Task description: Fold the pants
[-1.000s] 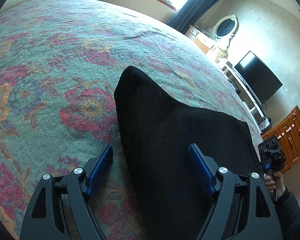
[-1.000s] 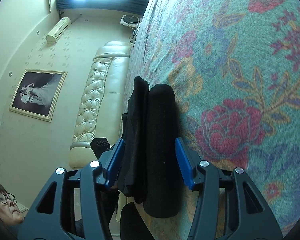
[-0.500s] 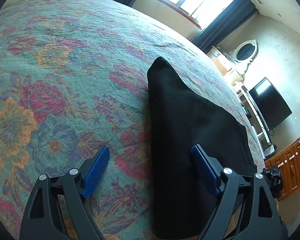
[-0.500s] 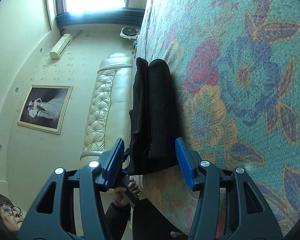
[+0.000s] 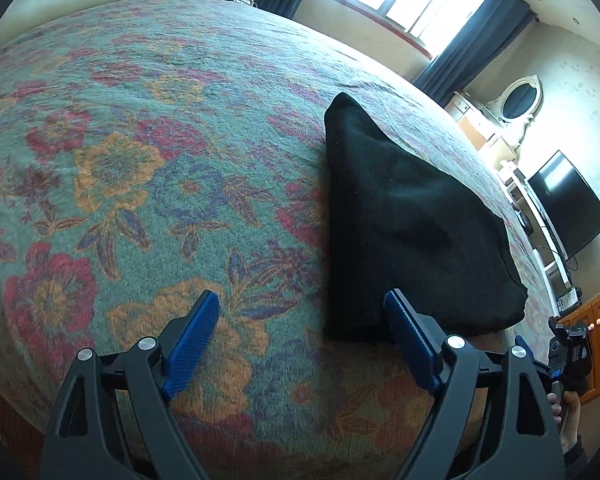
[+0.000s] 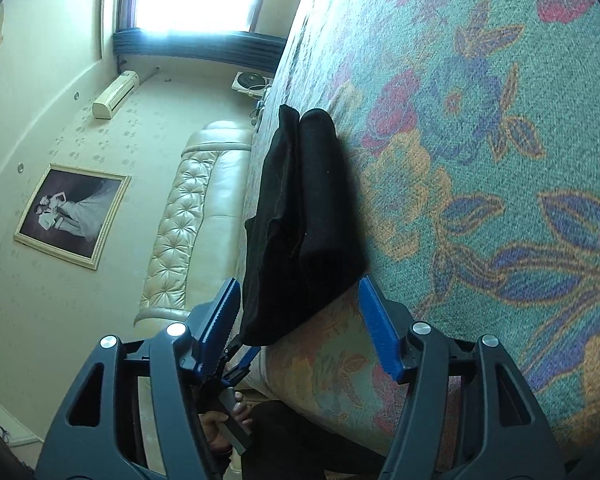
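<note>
Pants (image 5: pixel 400 216) matt black cloth; bedspread (image 5: pixel 140 168) coarse woven.

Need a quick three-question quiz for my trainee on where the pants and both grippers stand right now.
1. True or false: the black pants lie folded in a bundle on the floral bedspread.
2. Does the left gripper grip cloth? A) yes B) no, open and empty
3. In the right wrist view, are the right gripper's pads pressing on the pants?

Key: 1 true. 2 B. 3 No: its jaws have just been opening and stand clear, the bundle's near end ahead of them.
</note>
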